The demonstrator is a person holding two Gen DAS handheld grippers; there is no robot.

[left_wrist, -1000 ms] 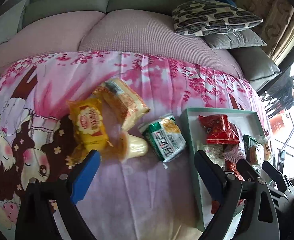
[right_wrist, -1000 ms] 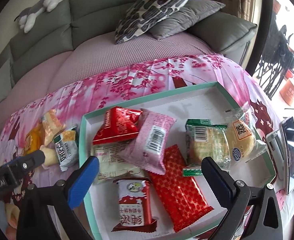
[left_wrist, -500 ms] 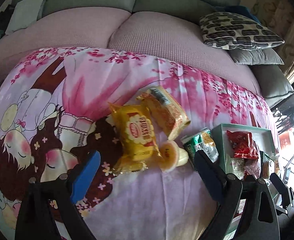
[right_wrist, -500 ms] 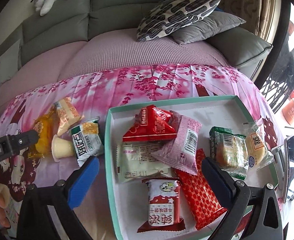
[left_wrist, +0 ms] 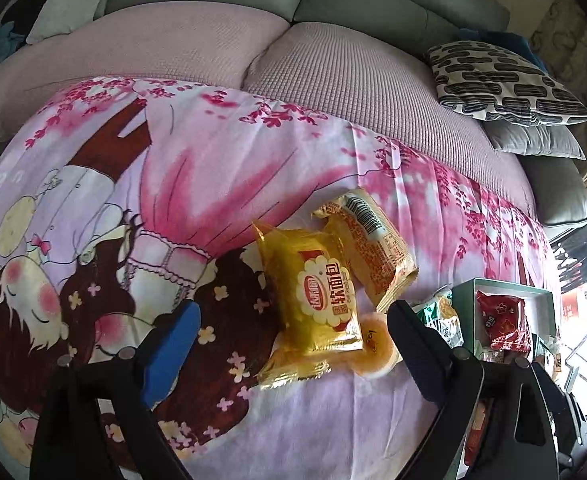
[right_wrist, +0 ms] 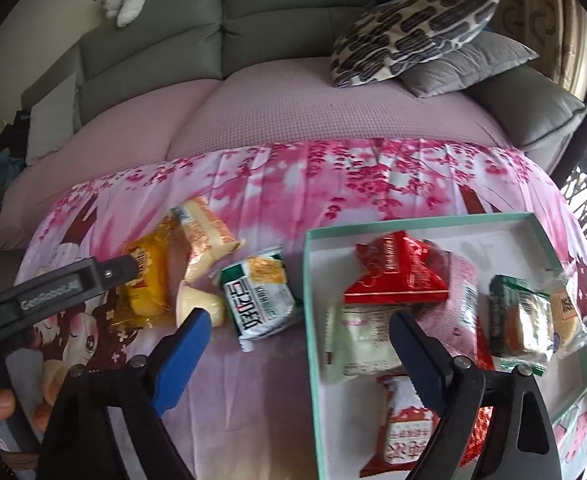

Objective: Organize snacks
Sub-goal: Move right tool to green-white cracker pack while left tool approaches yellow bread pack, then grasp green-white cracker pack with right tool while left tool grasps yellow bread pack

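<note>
Four snacks lie loose on the pink printed cloth (left_wrist: 221, 184) beside the tray: a yellow bread packet (left_wrist: 317, 300), an orange packet (left_wrist: 369, 244) touching its far edge, a small jelly cup (left_wrist: 375, 346) at its near corner, and a green-and-white packet (right_wrist: 259, 296) just beside the tray's left wall. The left gripper (left_wrist: 293, 344) hangs above the yellow bread packet with its fingers spread wide, holding nothing; the packet and jelly cup sit between the two fingers in its wrist view. The right gripper (right_wrist: 299, 354) is likewise released and empty, poised over the left wall of the teal-rimmed tray (right_wrist: 421, 222). Inside the tray rest a red packet (right_wrist: 397, 276), a pink packet (right_wrist: 459, 308), a pale packet (right_wrist: 363, 340), a green cake packet (right_wrist: 521, 324) and a red-and-white packet (right_wrist: 403, 436). A patterned cushion (right_wrist: 409, 36) lies on the sofa (right_wrist: 277, 40) behind.
</note>
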